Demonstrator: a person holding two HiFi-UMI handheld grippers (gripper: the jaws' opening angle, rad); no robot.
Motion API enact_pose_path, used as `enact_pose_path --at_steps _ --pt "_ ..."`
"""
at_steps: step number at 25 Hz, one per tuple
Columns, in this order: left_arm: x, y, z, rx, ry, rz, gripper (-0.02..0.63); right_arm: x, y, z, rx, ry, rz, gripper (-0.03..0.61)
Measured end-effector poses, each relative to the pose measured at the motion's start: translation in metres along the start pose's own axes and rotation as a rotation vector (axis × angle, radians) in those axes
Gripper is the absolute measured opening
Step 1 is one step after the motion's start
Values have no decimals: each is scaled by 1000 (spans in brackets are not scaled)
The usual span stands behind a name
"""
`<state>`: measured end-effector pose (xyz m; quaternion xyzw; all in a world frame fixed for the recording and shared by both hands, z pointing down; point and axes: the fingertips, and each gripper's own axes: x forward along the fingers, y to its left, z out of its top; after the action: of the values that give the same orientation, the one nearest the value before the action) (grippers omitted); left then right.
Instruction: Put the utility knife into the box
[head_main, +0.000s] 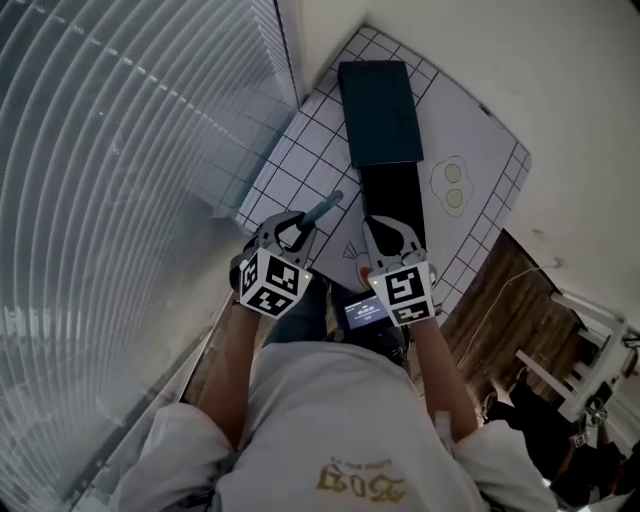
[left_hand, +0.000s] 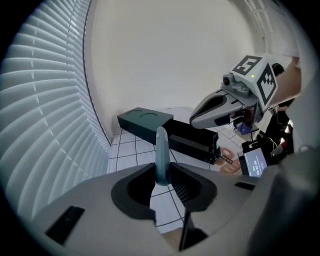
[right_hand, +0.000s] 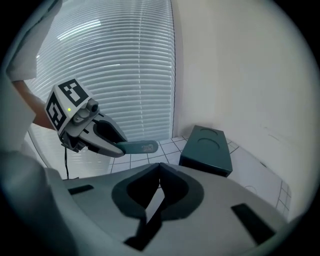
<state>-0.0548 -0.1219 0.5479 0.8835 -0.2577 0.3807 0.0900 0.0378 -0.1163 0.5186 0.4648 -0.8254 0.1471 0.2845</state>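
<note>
Far to the left of the box (head_main: 392, 198) hang the window blinds (head_main: 120, 200), and the white gridded mat (head_main: 300, 165) lies under everything. Your left gripper (head_main: 297, 232) is just left of the box, raised off the mat. Its fingers are partly closed and clamped on the handle end of the utility knife (head_main: 325, 208). In the left gripper view the knife (left_hand: 161, 150) stands up from between the pads and points toward the box (left_hand: 192, 140). It is not inside the box and does not touch it. The box is long, black and open. Its dark teal lid (head_main: 378, 110) lies at the far end of the box, touching or just beside it. Your right gripper (head_main: 392, 240) hovers over the near end of the box. Its fingers are closed tip to tip with nothing between them, as the right gripper view (right_hand: 159, 186) shows. Two small circles (head_main: 453, 185) are printed on the mat just right of the box. A small lit screen (head_main: 365, 312) sits nearer you than the box, between your two forearms.
</note>
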Motion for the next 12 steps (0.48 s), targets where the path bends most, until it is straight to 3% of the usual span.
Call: enact_pose_path --at_steps 7,12 --pt "-8 -5 19 9 -23 -5 103 -19 -13 6 31 -37 -52 8" --pt "-2 -18 32 59 -18 -35 103 -36 -28 2 56 -47 -105 8"
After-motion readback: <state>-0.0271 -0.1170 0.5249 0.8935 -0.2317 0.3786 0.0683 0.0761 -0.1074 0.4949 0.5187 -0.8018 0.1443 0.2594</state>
